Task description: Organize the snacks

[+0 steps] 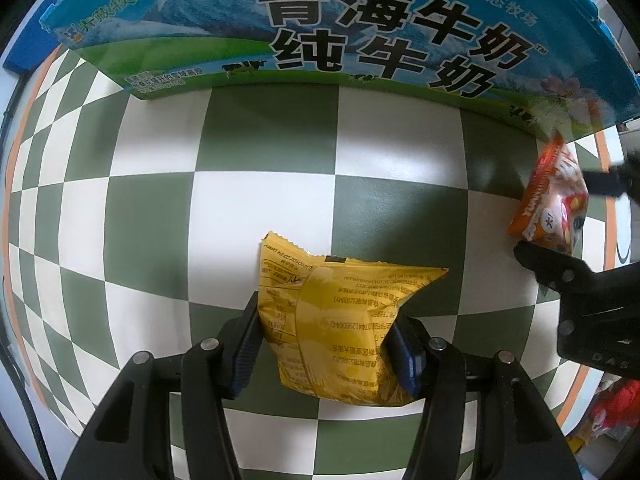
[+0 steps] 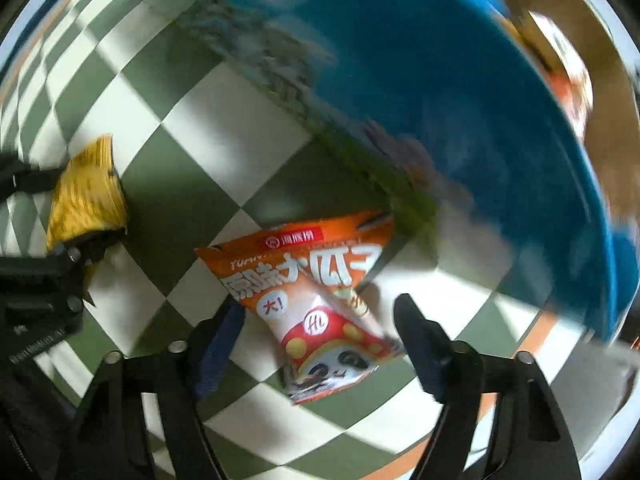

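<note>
My left gripper (image 1: pixel 324 340) is shut on a yellow snack packet (image 1: pixel 340 320) and holds it over the checkered cloth, in front of the blue milk carton box (image 1: pixel 360 28). The same packet (image 2: pixel 86 200) and the left gripper (image 2: pixel 48 248) show at the left of the right wrist view. An orange sunflower-seed packet (image 2: pixel 316 300) lies between the wide-apart fingers of my right gripper (image 2: pixel 320 332), by the box's corner (image 2: pixel 460 100). In the left wrist view the orange packet (image 1: pixel 556 196) sits between the right gripper's fingers (image 1: pixel 560 268). That view is motion-blurred.
The green-and-white checkered cloth (image 1: pixel 260 160) covers the table, with an orange border (image 2: pixel 532 332) near its edge. The open box holds an orange packet inside (image 2: pixel 568 76). Red items (image 1: pixel 616 404) lie beyond the table's right edge.
</note>
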Tool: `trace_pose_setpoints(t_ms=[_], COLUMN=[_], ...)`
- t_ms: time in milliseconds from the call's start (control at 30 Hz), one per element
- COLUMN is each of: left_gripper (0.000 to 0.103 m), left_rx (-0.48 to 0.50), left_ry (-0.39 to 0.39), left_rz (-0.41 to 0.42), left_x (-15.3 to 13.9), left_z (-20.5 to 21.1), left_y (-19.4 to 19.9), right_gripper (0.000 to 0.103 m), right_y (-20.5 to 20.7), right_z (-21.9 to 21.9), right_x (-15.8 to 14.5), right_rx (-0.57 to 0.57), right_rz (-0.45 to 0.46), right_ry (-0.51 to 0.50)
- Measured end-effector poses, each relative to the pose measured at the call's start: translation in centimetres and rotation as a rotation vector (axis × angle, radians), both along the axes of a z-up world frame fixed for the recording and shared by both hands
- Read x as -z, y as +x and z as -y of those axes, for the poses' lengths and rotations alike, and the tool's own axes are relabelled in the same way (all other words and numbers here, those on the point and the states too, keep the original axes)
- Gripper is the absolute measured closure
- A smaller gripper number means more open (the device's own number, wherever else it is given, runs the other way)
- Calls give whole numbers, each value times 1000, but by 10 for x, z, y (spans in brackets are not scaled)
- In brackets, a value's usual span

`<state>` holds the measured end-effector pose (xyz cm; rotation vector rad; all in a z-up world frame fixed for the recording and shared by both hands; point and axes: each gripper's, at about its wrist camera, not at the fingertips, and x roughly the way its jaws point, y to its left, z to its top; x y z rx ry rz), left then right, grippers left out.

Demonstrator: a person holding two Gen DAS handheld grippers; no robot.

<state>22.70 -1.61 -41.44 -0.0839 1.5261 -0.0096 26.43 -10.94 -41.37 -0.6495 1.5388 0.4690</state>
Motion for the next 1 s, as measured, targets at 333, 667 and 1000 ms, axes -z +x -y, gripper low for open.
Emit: trace_pose_setpoints(t_ms=[333,667,1000], left_gripper=[50,50,50], left_rx=[2,4,25], left_ry=[6,7,14], left_rz=[0,-1,10], left_x=[0,0,-5], left_z=[0,0,5], left_y=[0,0,1], right_gripper=[38,19,61], right_y=[-10,2,22], right_z=[68,93,96], right_x=[13,-14,-4], right_rx=[587,780,814], right_rz=[-220,-110,-82], right_ry=[176,207,158])
